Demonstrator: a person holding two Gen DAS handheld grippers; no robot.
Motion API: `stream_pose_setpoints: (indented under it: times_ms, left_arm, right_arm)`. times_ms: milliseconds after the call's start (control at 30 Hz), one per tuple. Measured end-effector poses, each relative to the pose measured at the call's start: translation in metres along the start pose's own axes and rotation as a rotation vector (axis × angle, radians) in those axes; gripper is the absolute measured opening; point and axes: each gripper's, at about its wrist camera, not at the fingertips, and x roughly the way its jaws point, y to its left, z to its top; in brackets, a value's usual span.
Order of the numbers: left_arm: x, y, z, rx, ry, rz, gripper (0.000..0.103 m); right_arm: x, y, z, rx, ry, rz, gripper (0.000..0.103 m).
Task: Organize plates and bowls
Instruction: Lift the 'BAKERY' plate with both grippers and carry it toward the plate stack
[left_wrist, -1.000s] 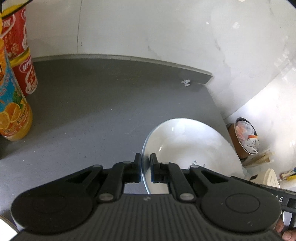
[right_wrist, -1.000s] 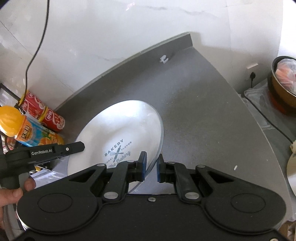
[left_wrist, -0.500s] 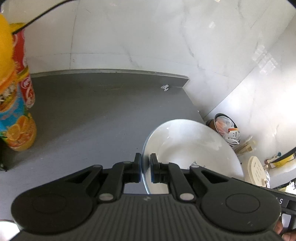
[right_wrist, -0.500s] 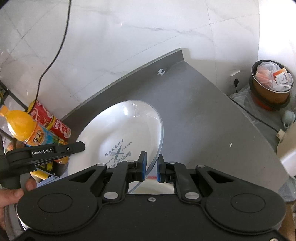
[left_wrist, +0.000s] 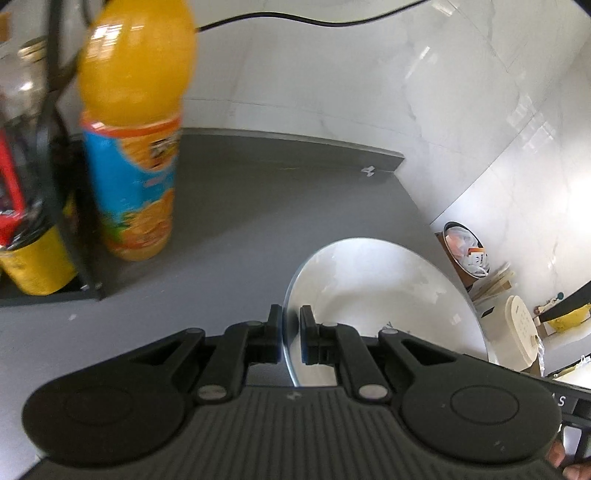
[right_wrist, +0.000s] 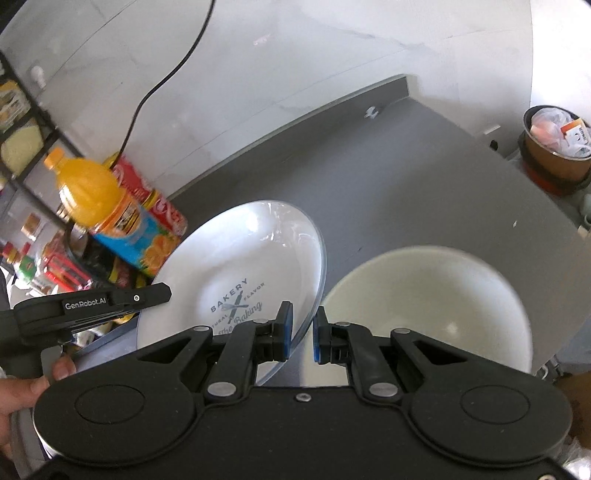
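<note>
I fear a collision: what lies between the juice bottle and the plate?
Between juice bottle and plate only bare grey counter, as the left wrist view shows.

Left tool (left_wrist: 289, 332) and right tool (right_wrist: 302, 331) each clamp the plate (right_wrist: 240, 280) rim.

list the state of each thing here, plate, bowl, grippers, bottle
plate: held off the counter, tilted, printed face up
left gripper: shut on the plate's rim
right gripper: shut on the opposite rim
bowl: upright, empty, free of both grippers
bottle: upright, full of orange drink
</note>
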Motion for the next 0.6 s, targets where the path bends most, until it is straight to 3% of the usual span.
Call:
stream_pose_setpoints:
  times_ms: [600]
  left_arm:
    - [-0.052,0.097,-0.056,-0.049,0.035,0.059,0.007]
  right_arm:
    - [0.01,0.074,-0.076,-0.037,0.074,0.028,0.011]
